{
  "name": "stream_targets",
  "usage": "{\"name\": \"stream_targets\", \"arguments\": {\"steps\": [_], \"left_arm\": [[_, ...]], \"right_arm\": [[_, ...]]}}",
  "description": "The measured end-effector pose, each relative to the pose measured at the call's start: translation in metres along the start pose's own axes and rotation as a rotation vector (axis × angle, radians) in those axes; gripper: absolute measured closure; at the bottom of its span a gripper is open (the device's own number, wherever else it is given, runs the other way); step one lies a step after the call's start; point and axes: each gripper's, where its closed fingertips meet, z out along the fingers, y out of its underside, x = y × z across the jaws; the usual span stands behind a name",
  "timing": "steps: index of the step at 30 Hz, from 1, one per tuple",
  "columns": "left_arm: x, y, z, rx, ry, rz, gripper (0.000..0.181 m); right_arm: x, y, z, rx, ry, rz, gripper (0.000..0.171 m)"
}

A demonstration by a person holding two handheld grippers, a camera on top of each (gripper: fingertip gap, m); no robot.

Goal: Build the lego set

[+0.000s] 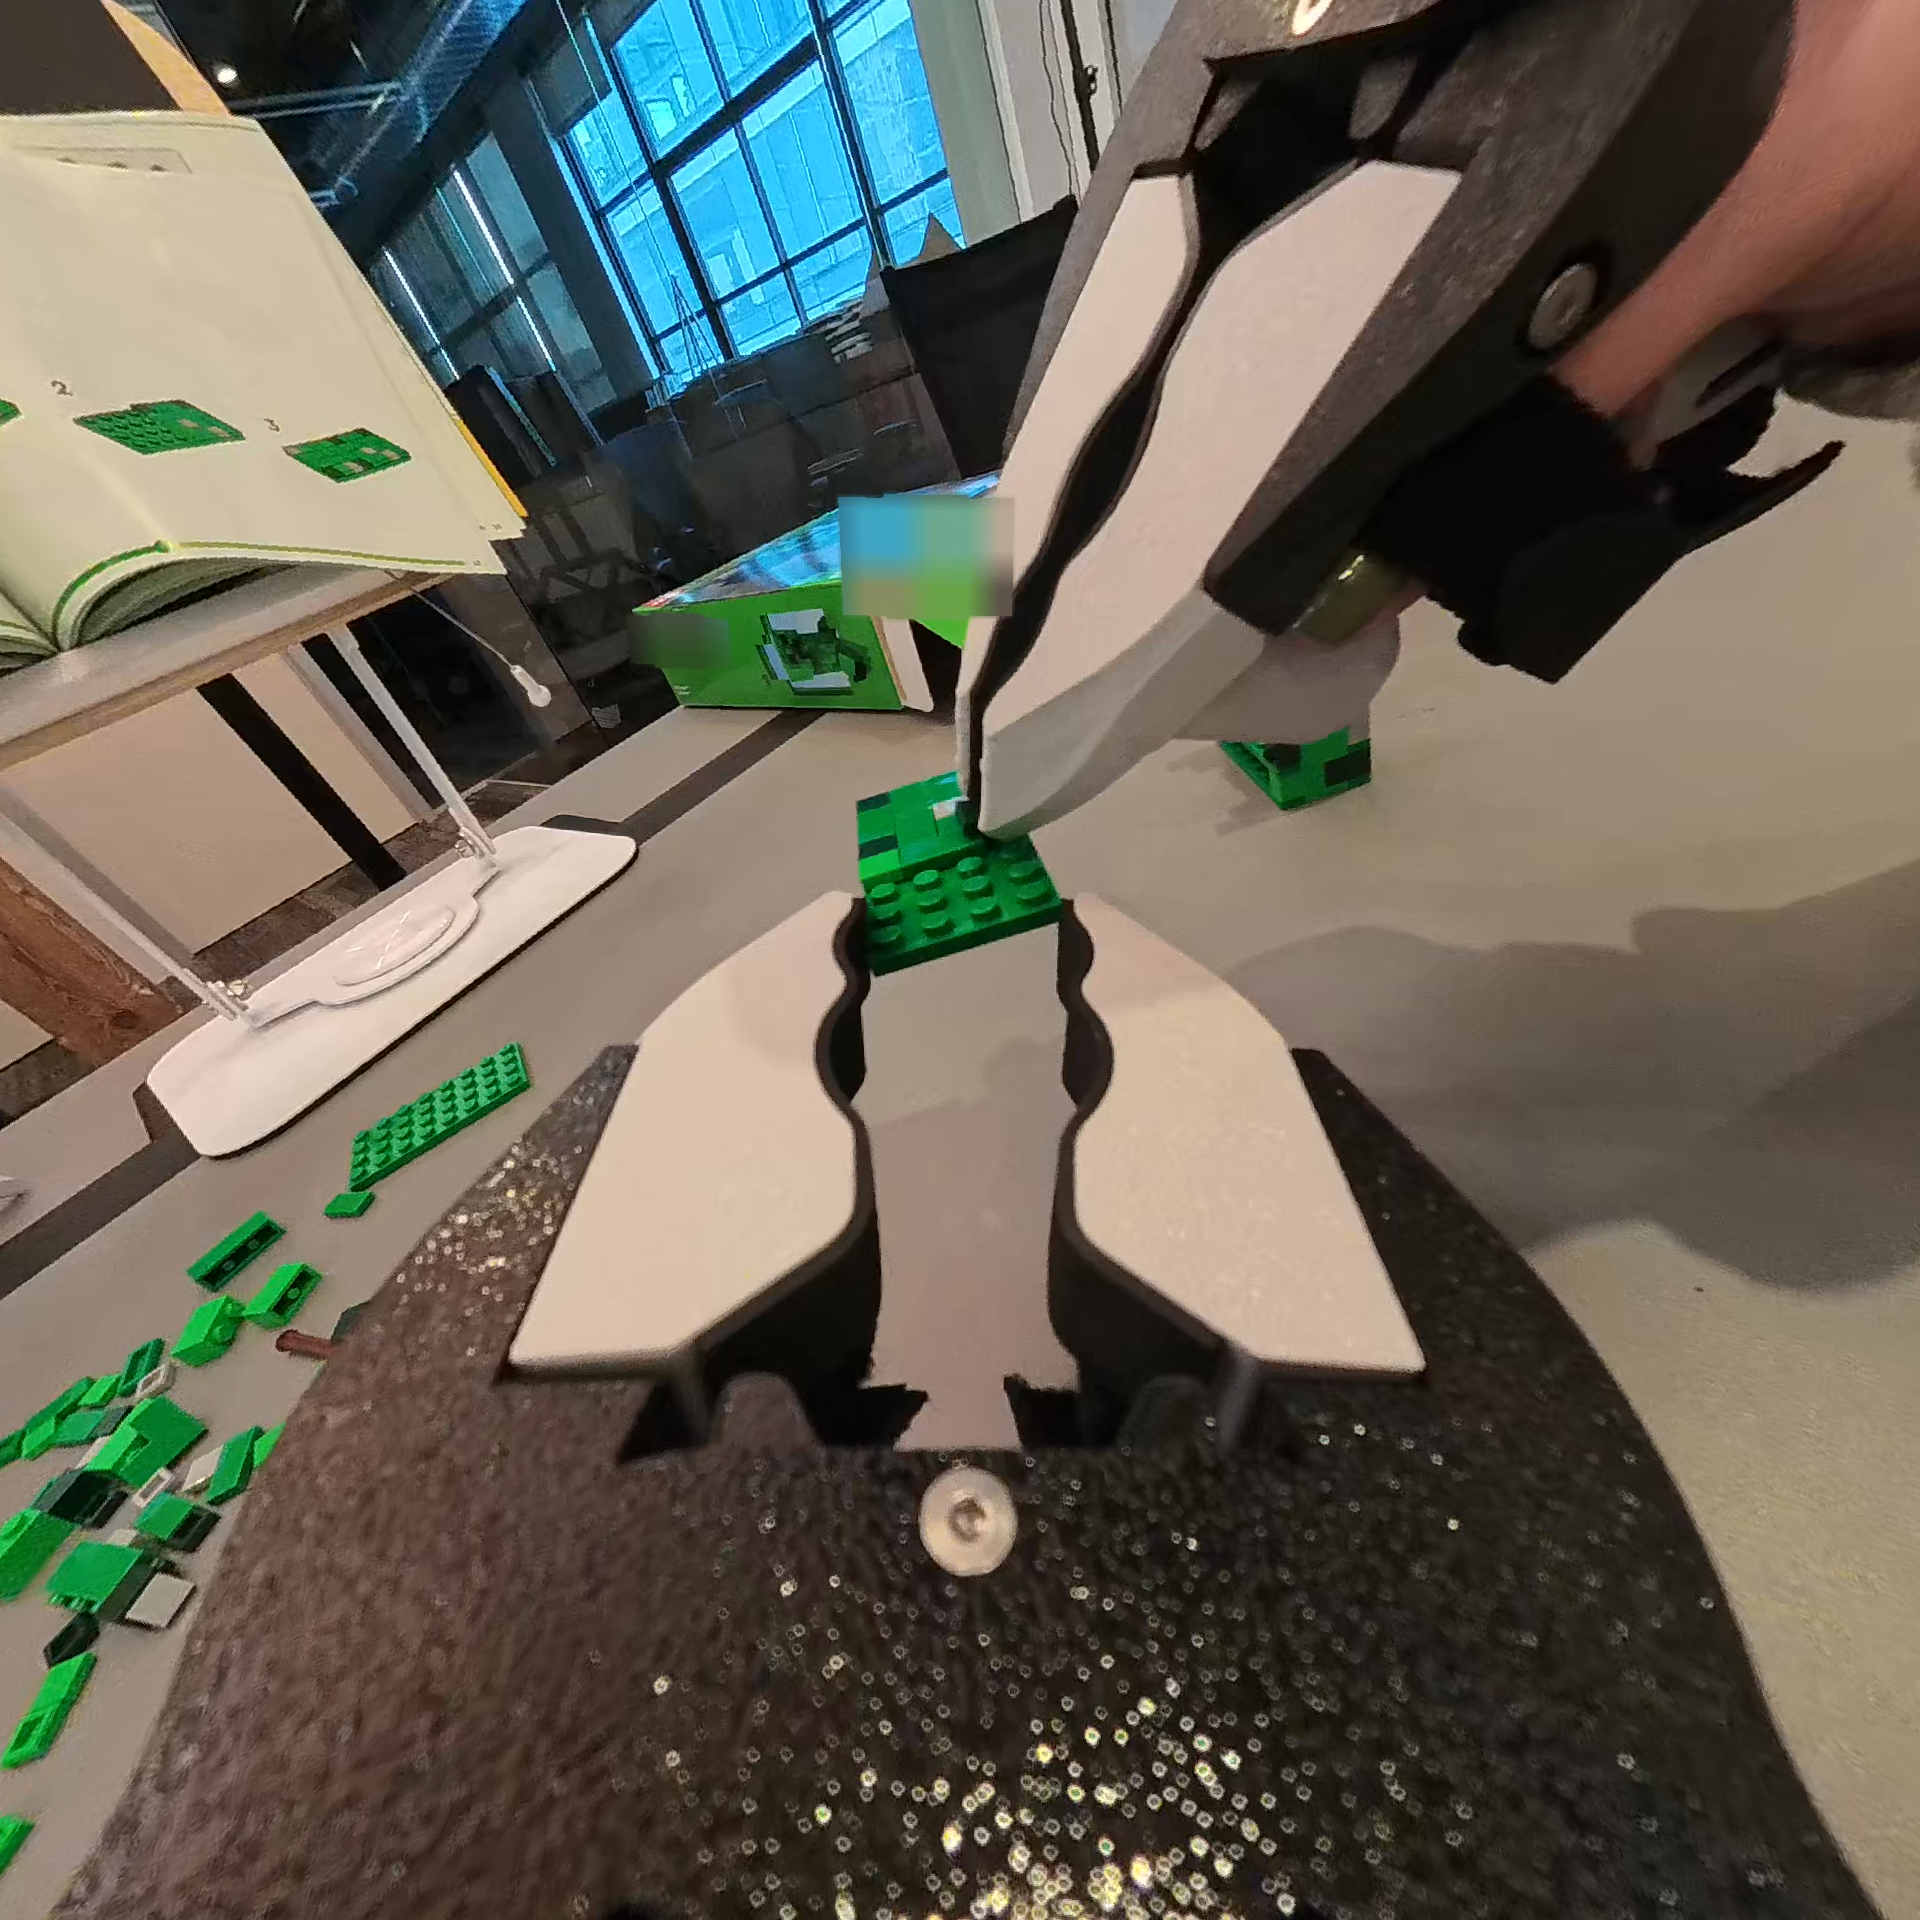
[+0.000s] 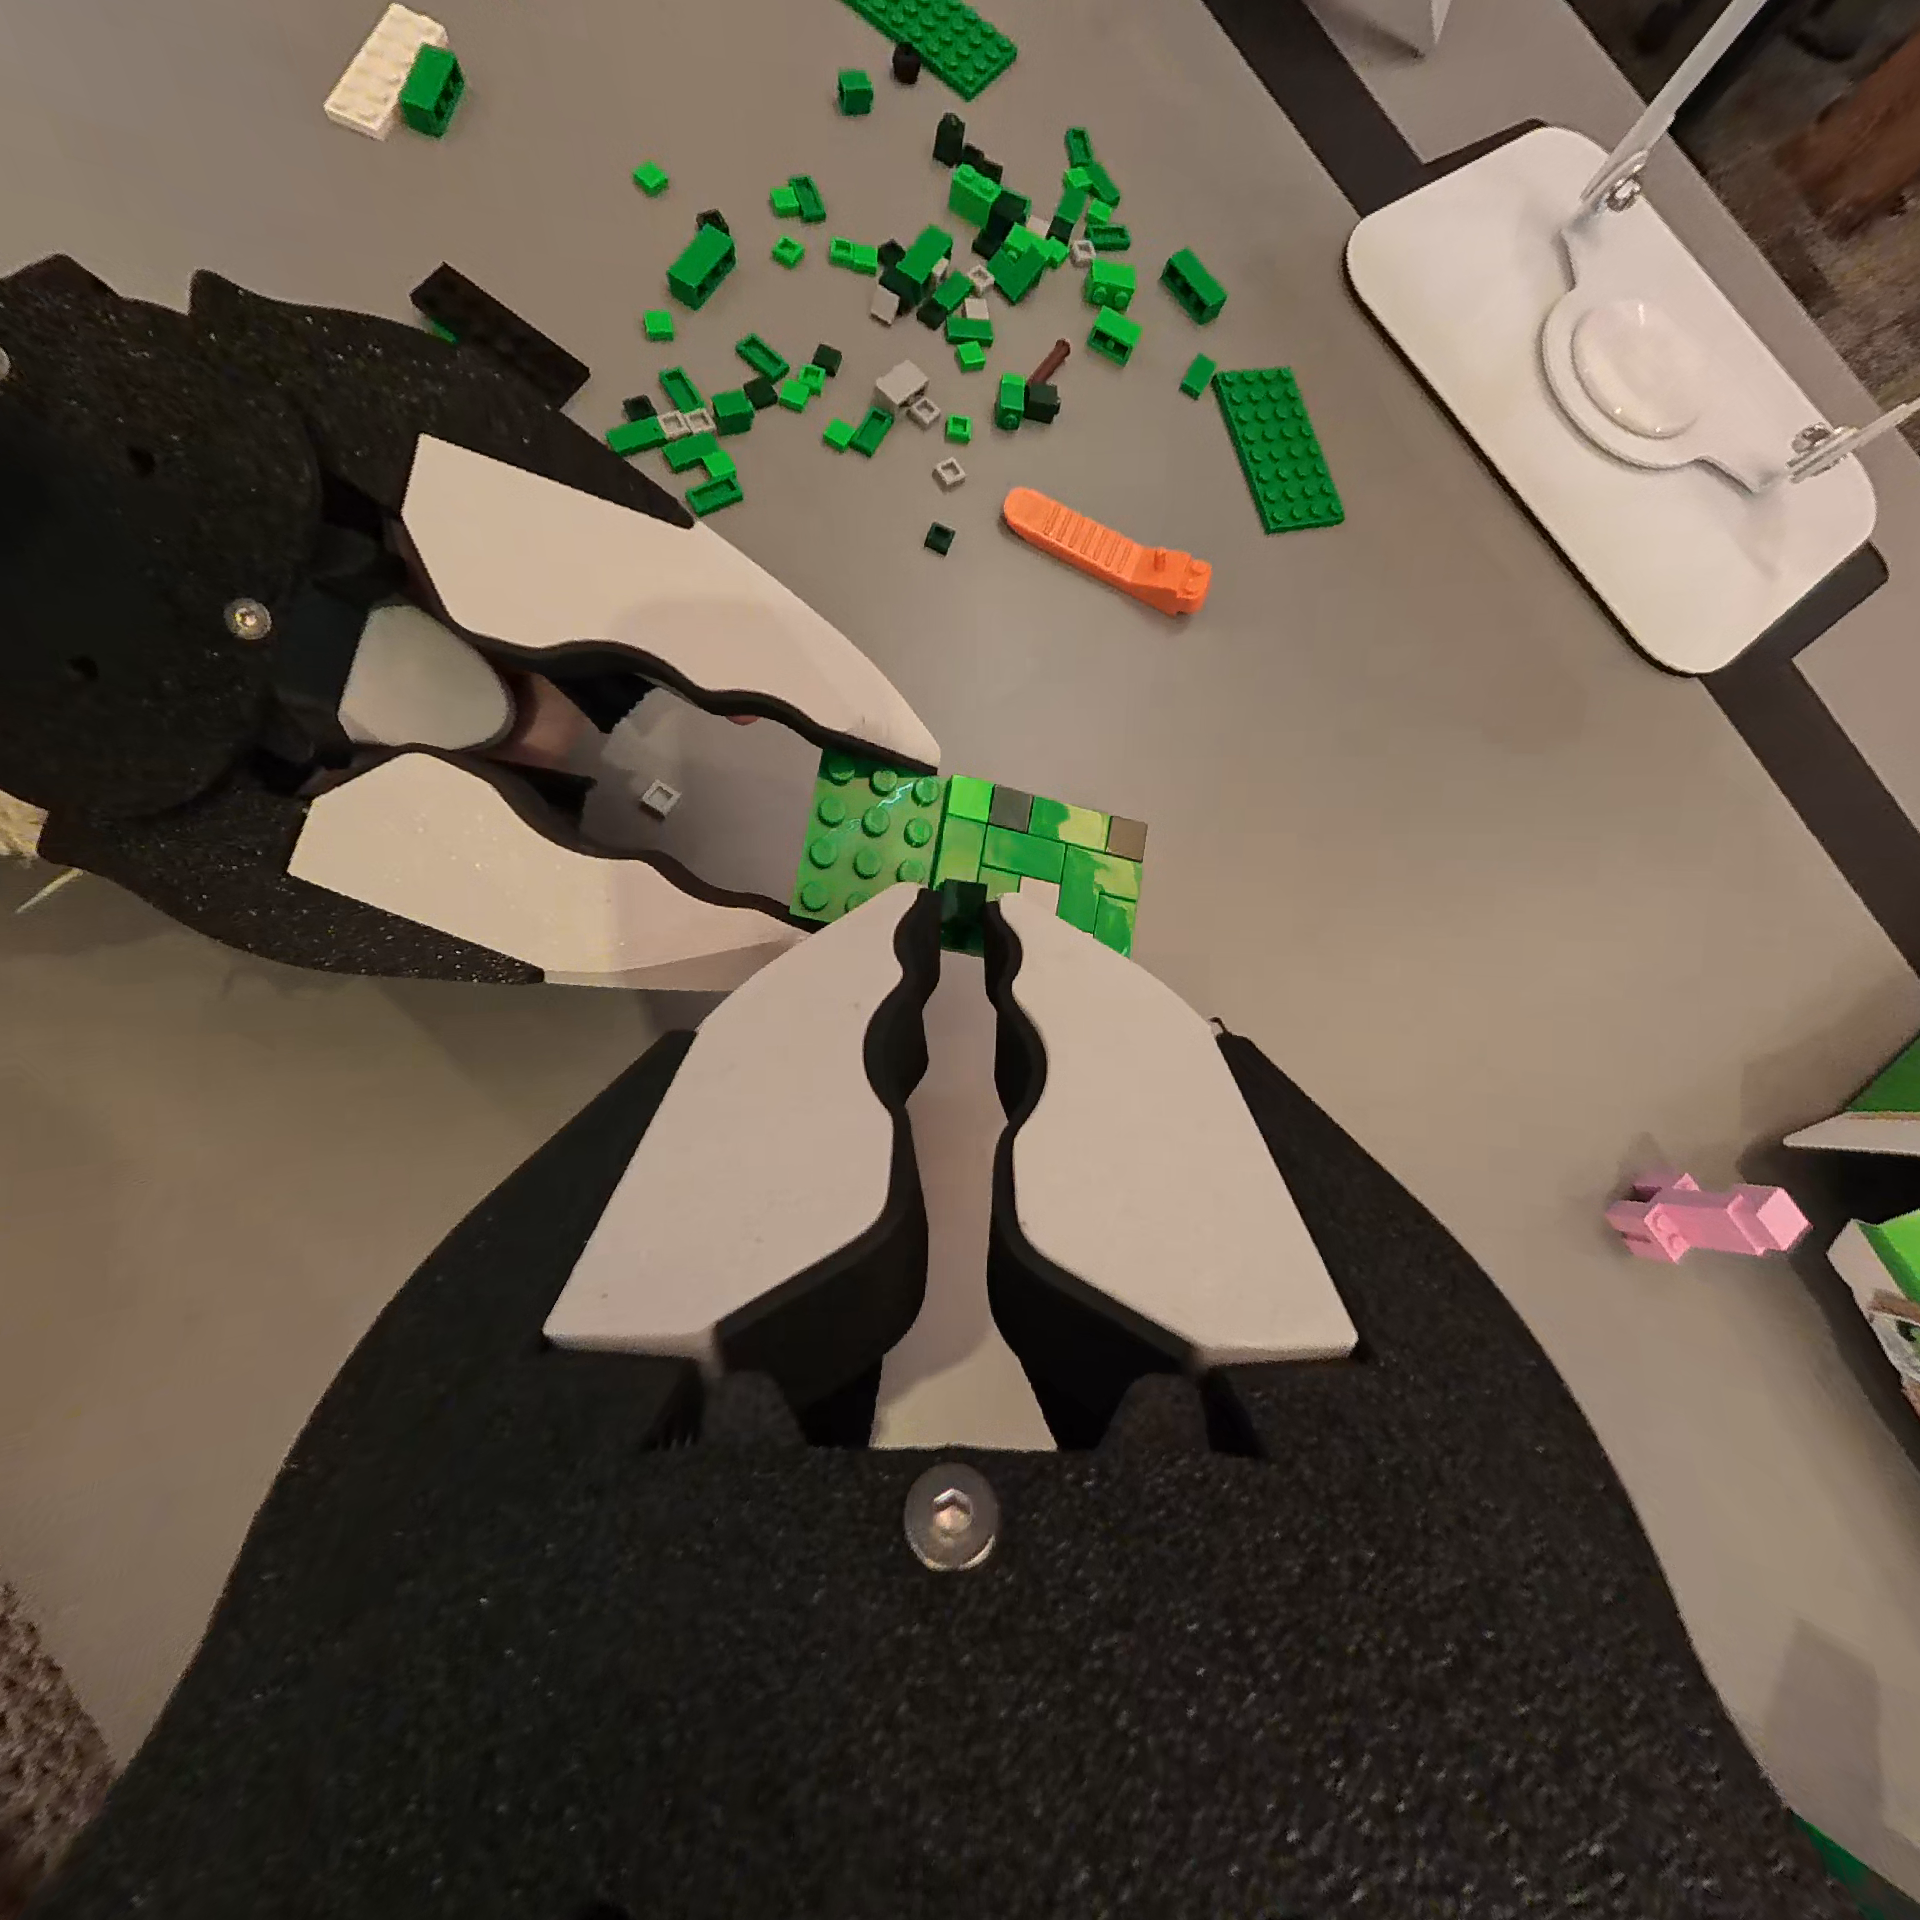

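One green plate (image 2: 966, 862) flat on grey table (image 2: 1351, 935), long axis left-right, studded end gripped across its width by left gripper (image 2: 847, 836), right gripper (image 2: 961, 914) nearly closed on one dark tile (image 2: 961, 923) at the plate's near edge, two long green plates (image 2: 1278, 449) and one orange separator (image 2: 1107, 549) beyond, one pink model (image 2: 1704, 1216) right.

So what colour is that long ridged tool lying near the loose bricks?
Orange; the tool shows best in the right wrist view.

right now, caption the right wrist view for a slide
Right tool pressing a small dark green brick onto the square green studded plate, steadied by left tool.
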Motion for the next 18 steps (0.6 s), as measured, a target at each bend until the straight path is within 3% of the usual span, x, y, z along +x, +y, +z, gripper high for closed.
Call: {"name": "stream_targets", "arguments": {"steps": [14,18], "left_arm": [[0.001,-0.001,-0.001,0.005,0.015,-0.001,0.147],[0.001,-0.001,-0.001,0.01,0.029,-0.029,0.147]], "right_arm": [[0.001,-0.001,-0.004,0.026,0.001,0.004,0.159],[0.001,-0.009,-0.018,0.149,0.009,-0.157,0.15]]}}
